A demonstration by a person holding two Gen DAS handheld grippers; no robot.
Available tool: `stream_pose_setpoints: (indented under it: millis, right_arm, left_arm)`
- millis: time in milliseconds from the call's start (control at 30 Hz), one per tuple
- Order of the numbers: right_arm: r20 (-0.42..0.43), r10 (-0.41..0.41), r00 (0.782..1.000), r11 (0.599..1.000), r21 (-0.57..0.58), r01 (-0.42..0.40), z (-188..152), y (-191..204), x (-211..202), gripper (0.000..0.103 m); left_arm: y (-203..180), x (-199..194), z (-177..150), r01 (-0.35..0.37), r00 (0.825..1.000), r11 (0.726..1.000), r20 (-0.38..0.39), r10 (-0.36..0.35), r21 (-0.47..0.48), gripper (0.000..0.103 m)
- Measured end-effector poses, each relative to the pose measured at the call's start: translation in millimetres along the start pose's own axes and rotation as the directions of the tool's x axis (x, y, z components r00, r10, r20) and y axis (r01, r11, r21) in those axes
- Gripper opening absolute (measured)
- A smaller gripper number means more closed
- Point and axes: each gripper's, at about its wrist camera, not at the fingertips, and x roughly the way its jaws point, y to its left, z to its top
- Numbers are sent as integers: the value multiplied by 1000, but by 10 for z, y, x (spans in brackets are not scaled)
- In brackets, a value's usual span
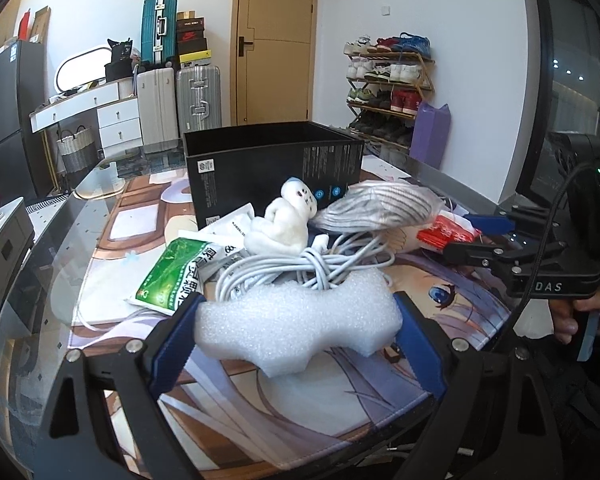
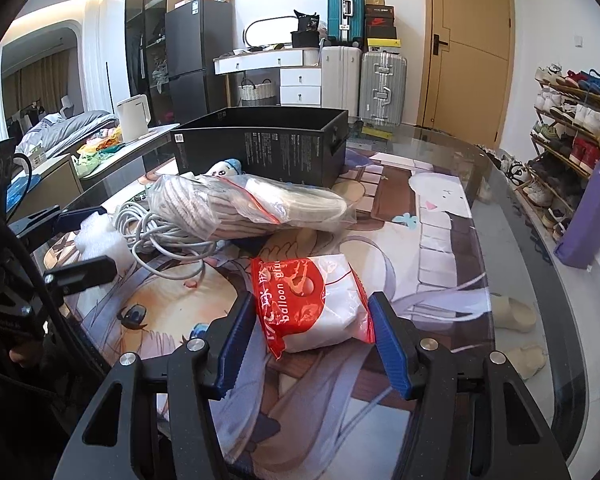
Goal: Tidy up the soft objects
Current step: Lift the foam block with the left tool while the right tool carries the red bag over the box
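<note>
**A:** Glass table under a printed cartoon mat (image 1: 440, 280), bedroom clutter behind. Entry: where does the white waisted foam block (image 1: 296, 326) lie from the left gripper (image 1: 296, 344)?

**B:** Directly between its blue pads, low centre of the left wrist view. Long axis runs left to right across the frame, so it spans the gap. Left end meets the left pad; right end looks to touch the right pad, though I cannot be sure of pressure. Jaws stand wide, about the block's length. I read it as a light pinch.

**A:** Right gripper (image 2: 308, 340)?

**B:** Narrower gap, pads against both sides of a red-and-white plastic packet printed "balloon" (image 2: 316, 304), lower centre of its view. Long axis points away from the camera, toward the upper frame.

**A:** Destination?

**B:** Probably the open black cardboard box (image 1: 274, 168), upper centre in both views, beyond the coiled white cable (image 1: 300, 268), white plush toy (image 1: 288, 220) and bagged striped knit fabric (image 2: 244, 204). Both hands seem equally near.

**A:** Foam's look?

**B:** Pebbly, bright, uncrushed; likely springy and light.
</note>
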Motion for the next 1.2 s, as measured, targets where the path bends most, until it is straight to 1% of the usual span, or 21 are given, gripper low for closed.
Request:
stream_pose_setpoints:
  millis: [167,400,667,800,1000,1200]
  right_arm:
    - [18,-15,1000,1000,9,14,-30,-46,-120,59]
    - [60,-31,998,1000,0,31,8,-58,-273,59]
    - [78,-51,996,999,15,50,-11,-125,-407,59]
    - [104,-64,992,998,25,62,3,-169,-520,59]
    - [162,-64,985,998,18,62,106,-161,-680,59]
    - [201,-38,979,999,5,38,261,-144,-745,59]
  left_arm:
    - [35,-39,32,2,1000,1000,14,-2,-15,91]
    - [84,-109,87,-13,999,999,38,14,-33,91]
    - [207,-168,168,-56,995,996,73,61,-74,91]
    - [242,-195,224,-73,993,993,86,81,-88,91]
    - [266,-230,334,-89,988,992,114,100,-93,91]
    - [294,-226,435,-106,985,990,126,117,-91,91]
